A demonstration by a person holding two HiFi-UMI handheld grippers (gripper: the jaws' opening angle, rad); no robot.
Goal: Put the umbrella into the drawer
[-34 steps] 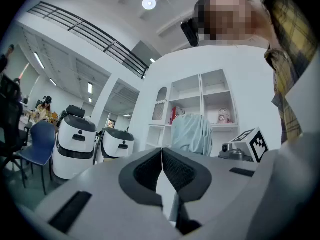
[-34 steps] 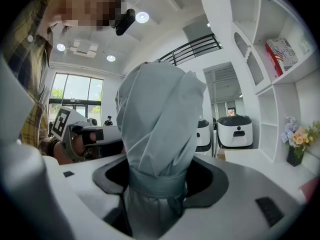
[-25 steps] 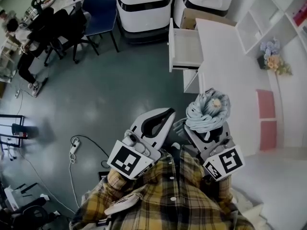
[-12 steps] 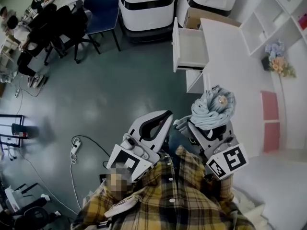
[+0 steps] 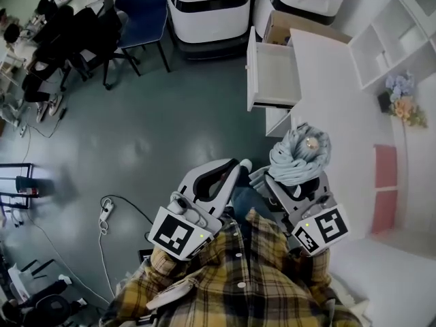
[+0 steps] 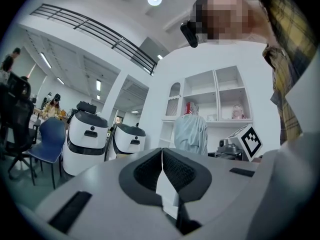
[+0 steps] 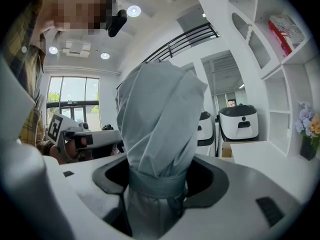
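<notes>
Two upraised tools: right gripper (image 5: 291, 181) clamps a folded grey-blue fabric umbrella (image 5: 298, 154); left gripper (image 5: 240, 167) sits closed, empty. Head view alone shows the open white drawer (image 5: 272, 73).

I can read no word, number or brand name in these views. The only signs are black-and-white square markers. One marker (image 5: 176, 231) stands on the cube of the left gripper (image 6: 161, 156), and the other marker (image 5: 320, 229) stands on the cube of the right gripper (image 7: 156, 181). Both carry block patterns, not letters or digits. The red box (image 7: 285, 31) on the upper shelf has pale print, but it is too small for me to read.
</notes>
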